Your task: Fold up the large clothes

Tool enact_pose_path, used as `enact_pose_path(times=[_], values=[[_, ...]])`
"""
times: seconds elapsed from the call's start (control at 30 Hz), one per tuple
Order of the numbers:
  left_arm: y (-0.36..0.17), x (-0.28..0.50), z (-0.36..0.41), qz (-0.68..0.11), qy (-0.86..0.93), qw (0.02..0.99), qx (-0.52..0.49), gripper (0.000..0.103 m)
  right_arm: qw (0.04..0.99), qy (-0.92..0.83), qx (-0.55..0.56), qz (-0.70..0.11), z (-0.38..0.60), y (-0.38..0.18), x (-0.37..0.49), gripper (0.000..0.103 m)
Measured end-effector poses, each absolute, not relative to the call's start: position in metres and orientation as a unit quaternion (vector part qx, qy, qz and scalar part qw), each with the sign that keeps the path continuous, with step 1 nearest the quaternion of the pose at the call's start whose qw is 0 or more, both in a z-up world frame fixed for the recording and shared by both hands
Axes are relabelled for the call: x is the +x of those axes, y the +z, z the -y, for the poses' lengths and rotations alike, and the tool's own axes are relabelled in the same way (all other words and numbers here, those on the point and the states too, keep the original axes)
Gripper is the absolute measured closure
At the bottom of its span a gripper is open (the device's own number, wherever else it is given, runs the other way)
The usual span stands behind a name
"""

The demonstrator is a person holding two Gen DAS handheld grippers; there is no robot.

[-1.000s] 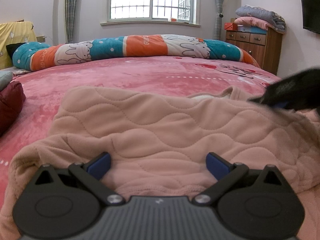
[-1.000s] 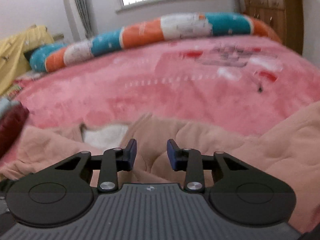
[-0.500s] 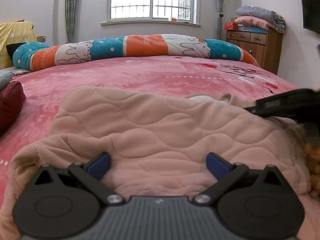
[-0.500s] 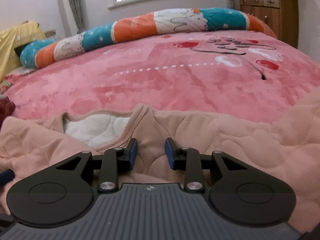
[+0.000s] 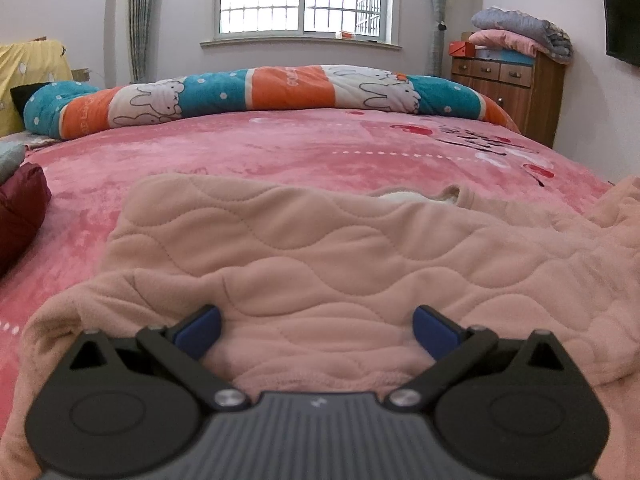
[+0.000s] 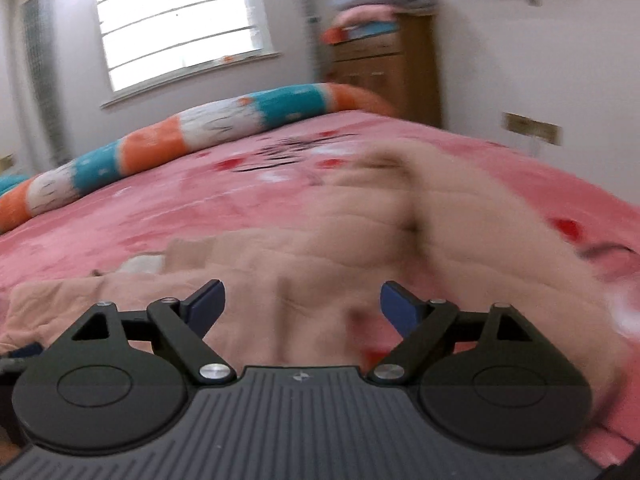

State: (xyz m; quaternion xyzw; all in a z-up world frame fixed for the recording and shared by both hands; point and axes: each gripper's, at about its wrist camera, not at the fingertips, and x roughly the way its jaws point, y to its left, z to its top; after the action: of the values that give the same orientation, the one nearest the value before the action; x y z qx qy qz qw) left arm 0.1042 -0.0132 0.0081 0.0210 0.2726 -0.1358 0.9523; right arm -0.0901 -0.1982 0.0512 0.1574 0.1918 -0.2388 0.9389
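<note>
Releasing: the right gripper (image 6: 300,306) had its jaws opening to their widest; half a second before they stood narrow over the collar of the quilted peach garment (image 5: 340,264), and in the current right wrist view no cloth lay between the blue pads (image 6: 206,304).
Right gripper motion: compared with the earlier right wrist pictures the view had swung from the neckline to the far right side of the bed, and the picture was smeared by motion.
Left gripper: the left gripper (image 5: 316,332) was spread wide and hovered over the near folded edge of the garment; its pads (image 5: 198,330) pinched nothing. Its view matched the two earlier left wrist pictures.
Garment location: it lay on the pink bedspread (image 5: 280,152), its left part already folded over into a flat rectangle, the white-lined neckline (image 5: 416,198) showing beyond the fold.
Unfolded part: a sleeve or side panel (image 6: 460,216) extended away to the right on the bedspread; blur prevented telling which.
Surroundings: a striped bolster (image 5: 256,92) ran along the far edge of the bed, with a wooden dresser (image 5: 508,84) to the right.
Task meaning: judged from the release and the swing, the collar adjustment appeared finished and the right-hand part was probably the next portion to be gathered.
Stage: partly folded; neither tool held cloth.
</note>
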Motion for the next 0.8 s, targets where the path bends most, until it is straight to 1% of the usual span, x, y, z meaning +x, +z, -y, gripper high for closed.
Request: enact_pose_path(times=[0.07,0.2,0.33,0.43,0.53,0.7,0.8], values=[[0.013,0.102,0.009,-0.277,-0.144,0.95,0.017,0.001,0.932,-0.257,0.174,-0.189,0.205,0.051,-0.115,0.0],[0.031,0.075,0.003,-0.283,-0.139,0.948,0.045,0.001,0.921,-0.308,0.135,-0.198,0.219,0.05,-0.153,0.0],[0.049,0.023,-0.006,-0.253,-0.161,0.952,0.054,0.001,0.906,-0.352,0.105,-0.209,0.237,0.041,-0.176,0.0],[0.064,-0.019,-0.014,-0.234,-0.175,0.955,0.057,0.001,0.902,-0.361,0.106,-0.212,0.25,0.04,-0.186,0.0],[0.08,-0.055,-0.021,-0.231,-0.18,0.955,0.039,0.001,0.901,-0.369,0.093,-0.209,0.256,0.037,-0.191,0.0],[0.105,-0.099,-0.03,-0.224,-0.176,0.959,0.005,0.001,0.906,-0.352,0.11,-0.208,0.264,0.034,-0.198,0.0],[0.118,-0.119,-0.029,-0.22,-0.174,0.96,0.007,0.001,0.909,-0.342,0.111,-0.21,0.265,0.032,-0.192,0.0]])
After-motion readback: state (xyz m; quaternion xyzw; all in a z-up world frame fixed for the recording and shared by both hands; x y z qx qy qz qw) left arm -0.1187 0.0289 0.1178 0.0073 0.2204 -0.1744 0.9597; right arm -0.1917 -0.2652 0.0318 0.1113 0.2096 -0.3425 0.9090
